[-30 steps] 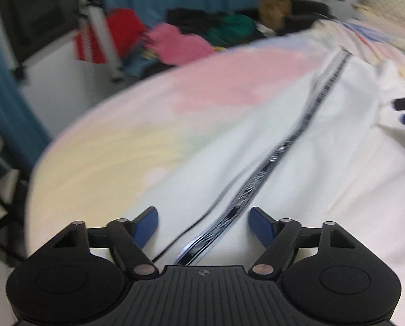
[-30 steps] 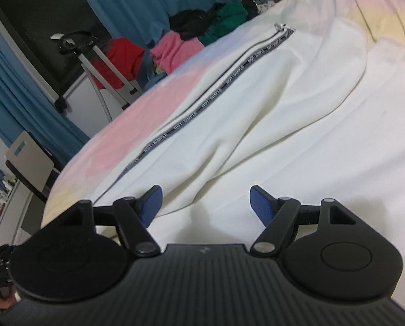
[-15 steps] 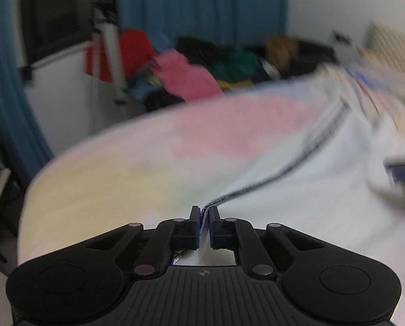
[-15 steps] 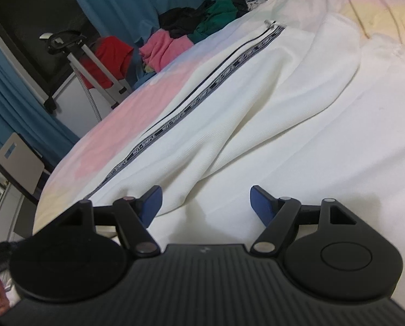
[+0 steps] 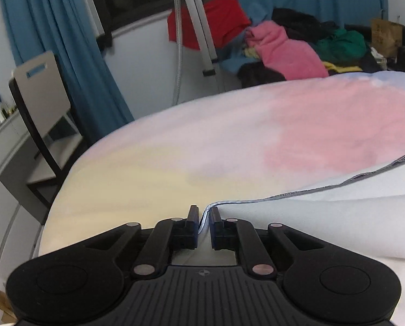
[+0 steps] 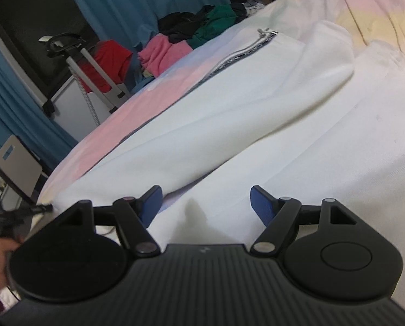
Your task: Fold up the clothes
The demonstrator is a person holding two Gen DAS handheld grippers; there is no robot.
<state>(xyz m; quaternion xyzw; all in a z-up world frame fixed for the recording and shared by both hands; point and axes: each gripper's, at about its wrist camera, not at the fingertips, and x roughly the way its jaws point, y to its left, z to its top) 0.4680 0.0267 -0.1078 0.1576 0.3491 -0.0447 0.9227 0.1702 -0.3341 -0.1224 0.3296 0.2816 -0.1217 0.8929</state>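
Note:
A white garment [image 6: 256, 125] with a black-and-white striped edge lies spread on a pastel bed [image 5: 202, 149]. My left gripper [image 5: 203, 214] is shut on the striped edge of the garment [image 5: 324, 217] at its near end; the edge runs from the pads off to the right. My right gripper [image 6: 205, 198] is open and empty, low over the white cloth, with a fold of the garment between and beyond its blue fingertips [image 6: 259, 201]. The left gripper shows at the left edge of the right wrist view [image 6: 15, 213].
A pile of red, pink, green and black clothes [image 5: 284, 46] lies beyond the bed's far side. A tripod [image 5: 199, 27] stands by it. A chair [image 5: 42, 103] stands left of the bed. Blue curtains [image 5: 53, 40] hang behind.
My left gripper closed on the garment's striped edge and has swung to the left with it. My right gripper has stayed open and moved little.

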